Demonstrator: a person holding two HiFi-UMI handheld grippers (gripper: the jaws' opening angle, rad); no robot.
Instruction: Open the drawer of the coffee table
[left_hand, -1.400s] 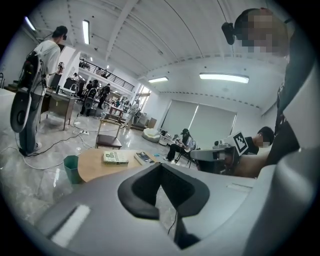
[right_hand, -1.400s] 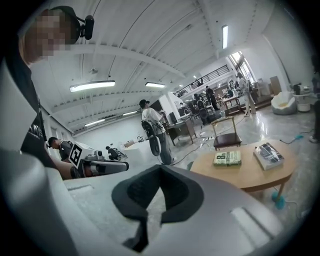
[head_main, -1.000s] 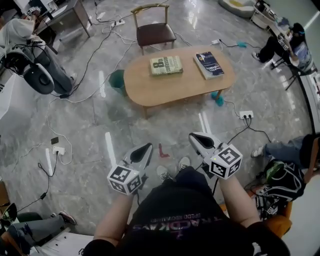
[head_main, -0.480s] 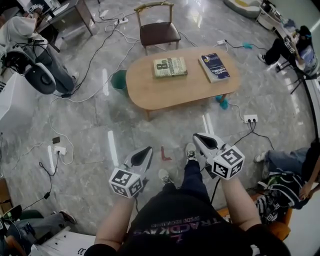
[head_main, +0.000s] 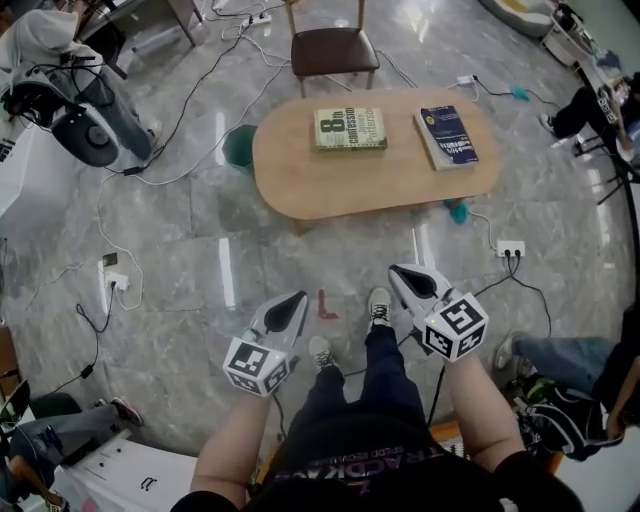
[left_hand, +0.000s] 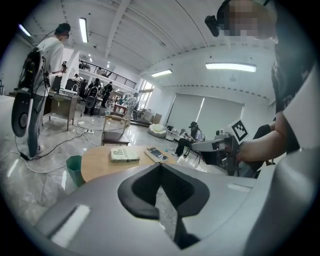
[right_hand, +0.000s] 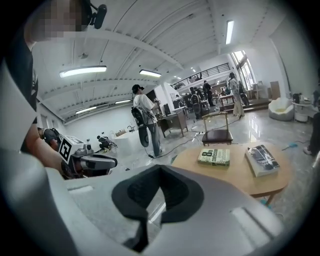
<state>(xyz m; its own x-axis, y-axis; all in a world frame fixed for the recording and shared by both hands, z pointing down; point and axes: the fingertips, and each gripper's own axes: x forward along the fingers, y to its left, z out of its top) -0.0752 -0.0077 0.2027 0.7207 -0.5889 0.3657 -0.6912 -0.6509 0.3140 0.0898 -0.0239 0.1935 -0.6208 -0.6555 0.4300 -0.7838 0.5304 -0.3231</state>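
On the grey floor (head_main: 180, 230), the coffee table (head_main: 340, 180) stands far ahead, its drawer not visible. Left gripper (head_main: 291, 304) and right gripper (head_main: 404, 276) hang near, fingers closed, empty. Best to step closer, crouch and find the drawer front before opening fingers.

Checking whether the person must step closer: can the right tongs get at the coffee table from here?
Probably not yet. The right tongs, shut and empty, hang over the floor, clearly short of the coffee table. Nothing stands between them, so the way looks free for moving closer.
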